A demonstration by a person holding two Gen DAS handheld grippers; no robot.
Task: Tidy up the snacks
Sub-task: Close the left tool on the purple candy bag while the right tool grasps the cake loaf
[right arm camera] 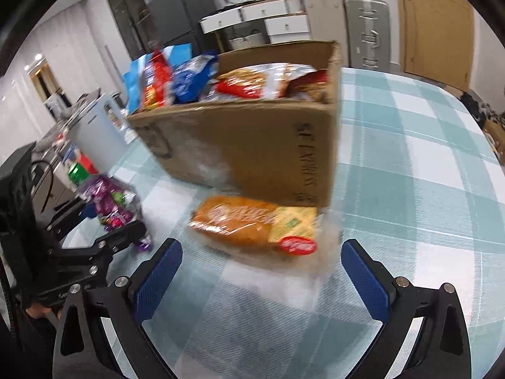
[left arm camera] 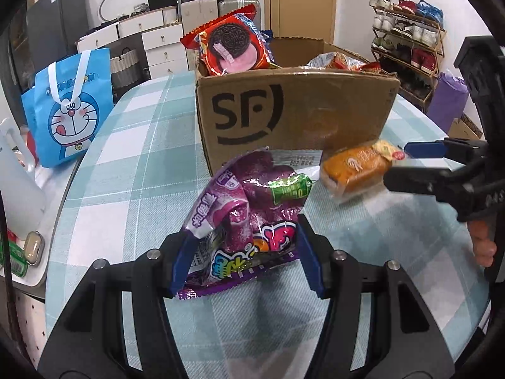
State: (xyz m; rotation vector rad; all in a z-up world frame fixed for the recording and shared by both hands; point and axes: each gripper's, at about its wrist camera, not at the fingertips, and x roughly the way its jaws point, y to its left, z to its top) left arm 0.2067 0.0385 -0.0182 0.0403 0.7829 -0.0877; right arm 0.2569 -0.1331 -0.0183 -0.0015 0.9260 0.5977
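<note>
left gripper (left arm camera: 244,252) clamped on the purple bag (left arm camera: 249,208); right gripper (right arm camera: 262,271) apart, short of the bread (right arm camera: 255,224).

nearest, the purple bag sits between the left jaws, pinched low on its crumpled bottom half, so it may slide or swing out on the way to the box (left arm camera: 296,107), because the film is slick and most of the bag stands above the pads. the right jaws stand wide with nothing between them; the bread lies just ahead of them on the table (right arm camera: 410,164), against the box's foot, so closing from here could catch only loose wrapper or shove it under the box wall. farther on, the box is already heaped, and a cookie pack (left arm camera: 233,44) leaning over its rim could tip out if bumped.
</note>
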